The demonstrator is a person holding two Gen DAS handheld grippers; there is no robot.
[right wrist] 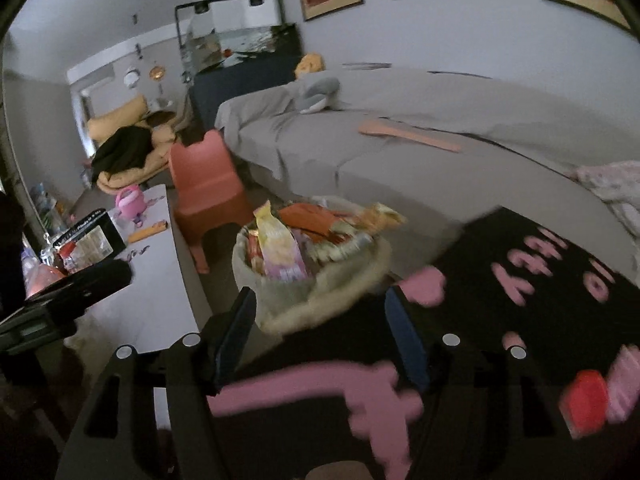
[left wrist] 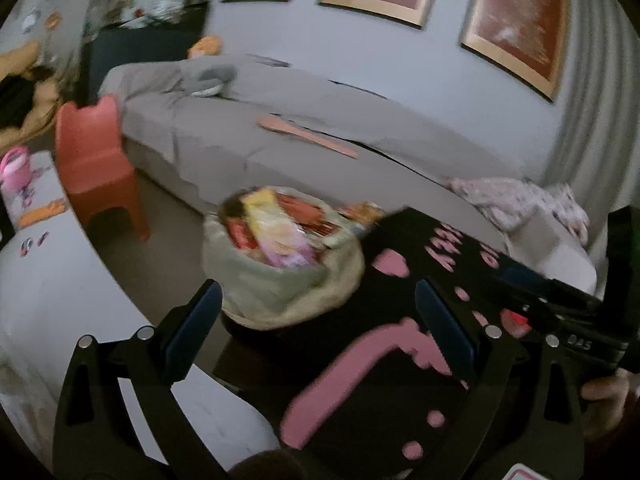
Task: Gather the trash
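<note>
A pale bag (left wrist: 280, 280) stuffed with colourful wrappers (left wrist: 272, 236) stands on the floor at the edge of a black rug. My left gripper (left wrist: 316, 296) is open and empty, hovering in front of and above the bag. The right wrist view shows the same bag (right wrist: 312, 280) with its wrappers (right wrist: 280, 248) just beyond my right gripper (right wrist: 320, 300), which is also open with nothing between its fingers. A red and pink item (right wrist: 592, 400), blurred, lies on the rug at the lower right.
The black rug (left wrist: 360, 360) with pink lettering fills the foreground. A grey covered bed (left wrist: 300, 128) runs along the wall behind. An orange child's chair (left wrist: 96, 160) stands left of the bag. A white table (right wrist: 152, 280) with a pink toy (right wrist: 130, 200) and a box (right wrist: 92, 240) is at the left.
</note>
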